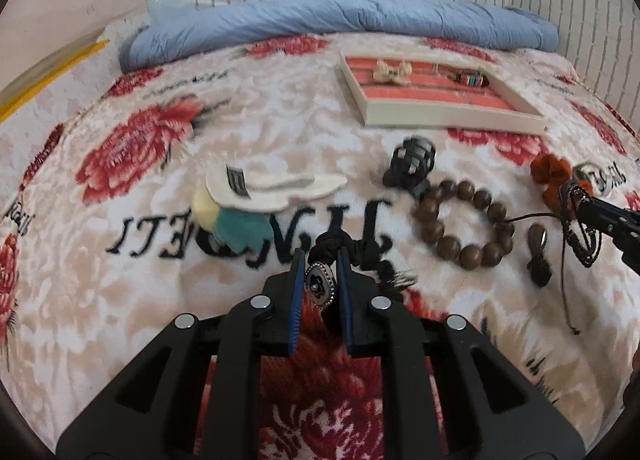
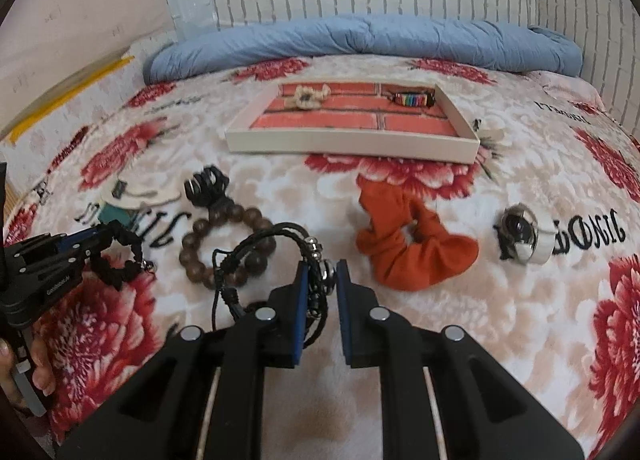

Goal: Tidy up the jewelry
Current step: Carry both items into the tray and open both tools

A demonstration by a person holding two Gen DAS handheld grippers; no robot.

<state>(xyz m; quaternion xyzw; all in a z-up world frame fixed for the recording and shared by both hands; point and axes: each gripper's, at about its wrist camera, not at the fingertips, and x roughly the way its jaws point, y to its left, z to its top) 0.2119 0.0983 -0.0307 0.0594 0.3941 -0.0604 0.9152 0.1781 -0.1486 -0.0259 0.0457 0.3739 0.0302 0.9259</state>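
Observation:
My left gripper (image 1: 320, 260) is shut on a black hair tie with an oval charm (image 1: 319, 289), its braided loop (image 1: 360, 252) trailing on the blanket. It also shows in the right wrist view (image 2: 120, 256). My right gripper (image 2: 322, 274) is shut on a black braided leather bracelet (image 2: 280, 236) with metal beads, held just above the bed; it also shows in the left wrist view (image 1: 580, 220). The jewelry tray (image 2: 352, 148), white with a red brick-pattern floor, lies further back and holds a cream bow (image 2: 310, 94) and a rainbow bracelet (image 2: 412, 100).
On the floral blanket lie a wooden bead bracelet (image 1: 464, 216), a black claw clip (image 1: 412, 160), an orange scrunchie (image 2: 412, 248), a white ring-shaped piece (image 2: 524, 236), a white and teal hair accessory (image 1: 256, 196) and a small brown pendant (image 1: 538, 256). A blue quilt (image 1: 340, 20) lines the wall.

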